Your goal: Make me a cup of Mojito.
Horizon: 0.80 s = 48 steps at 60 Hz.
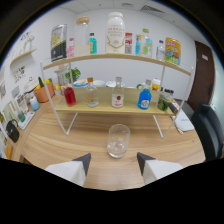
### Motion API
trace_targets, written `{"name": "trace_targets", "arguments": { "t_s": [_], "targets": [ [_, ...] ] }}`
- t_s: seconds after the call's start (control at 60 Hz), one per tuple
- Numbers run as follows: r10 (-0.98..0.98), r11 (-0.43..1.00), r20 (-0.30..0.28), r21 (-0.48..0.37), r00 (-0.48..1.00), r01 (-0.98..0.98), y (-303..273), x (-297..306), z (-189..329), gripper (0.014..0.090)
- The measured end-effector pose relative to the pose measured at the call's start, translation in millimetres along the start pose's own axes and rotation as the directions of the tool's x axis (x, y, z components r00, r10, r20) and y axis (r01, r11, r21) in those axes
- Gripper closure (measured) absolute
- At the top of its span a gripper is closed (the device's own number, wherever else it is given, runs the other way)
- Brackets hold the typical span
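Clear glass (118, 140), one, stands ahead of open gripper (114, 161).

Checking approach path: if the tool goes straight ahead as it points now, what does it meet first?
Most likely the clear round drinking glass standing on the wooden table, just ahead of the open tool and roughly centred on its gap. Beyond it stands the low wooden shelf of bottles.

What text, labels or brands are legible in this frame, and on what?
None can be read.
Tall white bottle on the upper shelf: red print, too blurred.
Black-and-white box: markings too small.
Yellow packet: print blurred.
Clear bottle with red label on the lower shelf: label unreadable.
Blue bottle: no readable text.
Glass, just ahead of the open tongs: unmarked.
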State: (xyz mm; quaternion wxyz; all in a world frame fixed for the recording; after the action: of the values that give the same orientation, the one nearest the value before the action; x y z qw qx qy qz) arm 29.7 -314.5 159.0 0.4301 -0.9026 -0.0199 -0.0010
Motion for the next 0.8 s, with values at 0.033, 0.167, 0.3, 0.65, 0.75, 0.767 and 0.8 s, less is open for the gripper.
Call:
{"name": "trace_targets", "arguments": {
  "t_s": [0.033,0.167,0.3,0.65,0.75,0.767,0.8],
  "targets": [
    [0.0,1.0,0.005,-0.001,1.0,0.0,0.3,-1.0,-0.5,0.0193],
    [-0.016,1.0,0.004,0.006,1.0,0.016,3.4,-6.7,-6.6,0.0192],
    [-0.012,1.0,0.01,-0.013,1.0,0.012,13.9,-16.8,-12.4,0.0191],
    [0.004,0.997,0.003,-0.076,1.0,-0.004,52.5,38.0,-31.5,0.0189],
    [0.0,0.997,-0.004,-0.073,1.0,0.0,45.1,68.5,-32.4,0.0187],
    [0.001,0.997,-0.005,-0.072,1.0,-0.001,42.9,73.3,-32.1,0.0186],
    [0.004,0.998,-0.005,-0.069,1.0,-0.004,37.7,82.0,-31.3,0.0187]
  ]
}}
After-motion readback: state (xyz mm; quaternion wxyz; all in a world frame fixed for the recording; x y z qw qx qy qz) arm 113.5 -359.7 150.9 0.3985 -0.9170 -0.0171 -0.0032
